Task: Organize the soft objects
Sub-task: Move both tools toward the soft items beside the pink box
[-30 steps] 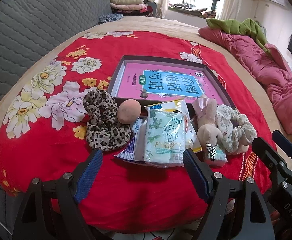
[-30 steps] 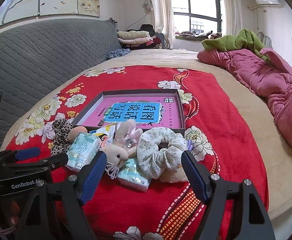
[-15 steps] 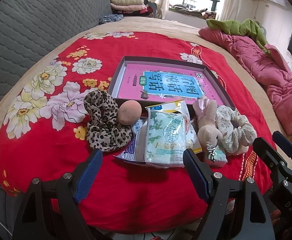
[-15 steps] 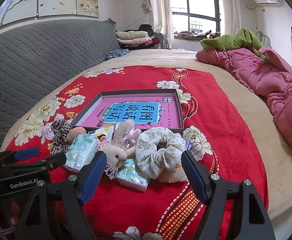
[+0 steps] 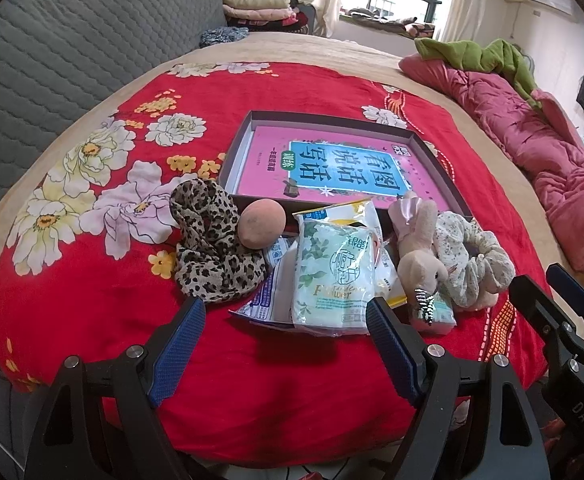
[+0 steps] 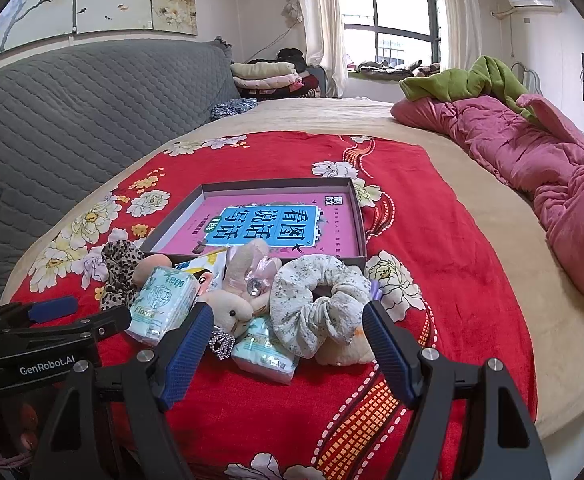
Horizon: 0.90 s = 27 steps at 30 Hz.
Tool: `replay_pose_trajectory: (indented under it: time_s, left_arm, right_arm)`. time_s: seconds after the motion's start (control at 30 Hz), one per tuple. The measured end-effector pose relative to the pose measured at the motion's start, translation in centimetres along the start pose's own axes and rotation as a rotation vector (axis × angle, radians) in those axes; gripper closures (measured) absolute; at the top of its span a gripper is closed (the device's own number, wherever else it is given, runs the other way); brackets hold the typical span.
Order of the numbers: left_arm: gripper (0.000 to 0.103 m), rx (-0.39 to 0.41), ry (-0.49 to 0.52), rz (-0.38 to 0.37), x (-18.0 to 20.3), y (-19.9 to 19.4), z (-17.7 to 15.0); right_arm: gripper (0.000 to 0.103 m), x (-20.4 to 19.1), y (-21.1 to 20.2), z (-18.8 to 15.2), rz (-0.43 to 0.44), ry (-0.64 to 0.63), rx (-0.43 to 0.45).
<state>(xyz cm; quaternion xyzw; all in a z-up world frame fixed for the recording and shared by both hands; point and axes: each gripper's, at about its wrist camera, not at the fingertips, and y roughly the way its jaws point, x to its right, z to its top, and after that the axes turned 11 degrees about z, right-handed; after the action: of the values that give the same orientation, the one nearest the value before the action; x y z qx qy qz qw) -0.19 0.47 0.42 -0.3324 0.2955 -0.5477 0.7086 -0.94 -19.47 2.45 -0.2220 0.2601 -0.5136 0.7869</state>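
A pile of soft things lies on the red flowered blanket before a shallow grey box holding a pink book. From left: a leopard scrunchie, a peach sponge ball, a green tissue pack, a plush rabbit and a white floral scrunchie. My left gripper hangs open just short of the tissue pack. My right gripper stands open near the floral scrunchie and rabbit. Neither holds anything.
A grey quilted headboard runs along the left. A pink quilt with a green cloth lies at the right. Folded clothes are stacked at the far end by the window. The left gripper's body fills the lower left of the right wrist view.
Both views have shifted only slightly; the grippers stay open and the pile has not moved.
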Motion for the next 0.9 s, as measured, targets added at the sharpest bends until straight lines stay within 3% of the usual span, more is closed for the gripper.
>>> replay_pose_trajectory:
  time_s: [0.33, 0.9]
  left_arm:
    - [0.020, -0.004, -0.015, 0.007, -0.5, 0.3, 0.1]
    - [0.020, -0.042, -0.120, 0.037, -4.8, 3.3, 0.8]
  right_arm:
    - [0.027, 0.9, 0.1, 0.0, -0.008, 0.027, -0.004]
    - [0.027, 2.2, 1.1, -0.2, -0.019, 0.039, 0.004]
